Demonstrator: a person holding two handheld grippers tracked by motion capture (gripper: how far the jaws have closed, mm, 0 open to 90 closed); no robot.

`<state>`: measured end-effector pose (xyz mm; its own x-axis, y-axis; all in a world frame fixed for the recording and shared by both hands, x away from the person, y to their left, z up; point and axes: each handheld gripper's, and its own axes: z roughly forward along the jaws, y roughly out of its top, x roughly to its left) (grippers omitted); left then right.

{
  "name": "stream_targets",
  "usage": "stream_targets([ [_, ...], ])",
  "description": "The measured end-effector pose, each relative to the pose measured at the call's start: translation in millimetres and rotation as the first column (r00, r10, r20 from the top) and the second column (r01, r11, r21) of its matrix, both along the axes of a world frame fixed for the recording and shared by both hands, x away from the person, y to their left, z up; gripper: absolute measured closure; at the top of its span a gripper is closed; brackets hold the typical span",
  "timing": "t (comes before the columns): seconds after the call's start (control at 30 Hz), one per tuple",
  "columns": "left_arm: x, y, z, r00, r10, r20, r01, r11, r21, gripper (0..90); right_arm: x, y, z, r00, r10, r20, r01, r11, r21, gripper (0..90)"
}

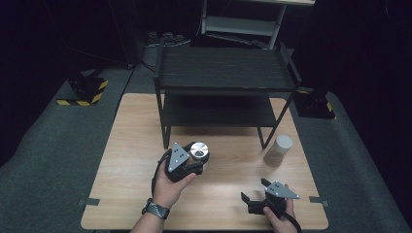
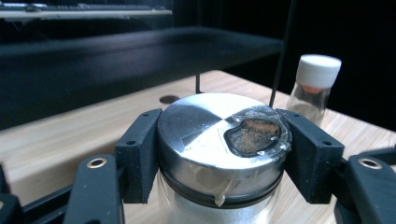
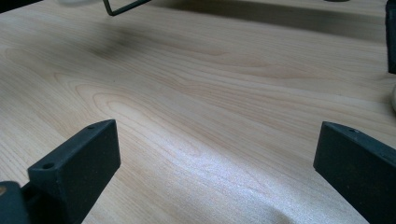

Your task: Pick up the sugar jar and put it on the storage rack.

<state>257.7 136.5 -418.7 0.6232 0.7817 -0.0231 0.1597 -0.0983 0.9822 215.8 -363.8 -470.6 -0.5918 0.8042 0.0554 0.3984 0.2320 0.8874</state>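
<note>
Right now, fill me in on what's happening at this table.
A person works with two hand-held grippers at a light wooden table. The left gripper is clamped on the shiny metal lid of a clear glass shaker jar, in front of a black two-tier shelf. The right gripper sits near the table's front edge, jaws open and empty. A second, white-capped jar stands beside the shelf's leg.

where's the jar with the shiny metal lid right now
The metal-lidded jar is clamped in the left claw, in front of the black shelf rack in the high view, left of the white-capped bottle.
</note>
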Motion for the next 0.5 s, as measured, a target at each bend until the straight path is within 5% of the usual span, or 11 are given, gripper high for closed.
stream_targets([
  [0.5, -6.0, 5.6, 62.2, 0.9971, 0.046, 0.061, -0.046, 0.9988, -0.015, 35.2, 0.5, -0.9, -0.1, 1.0000, 0.001, -0.003, -0.001, 1.000, 0.005, 0.4],
])
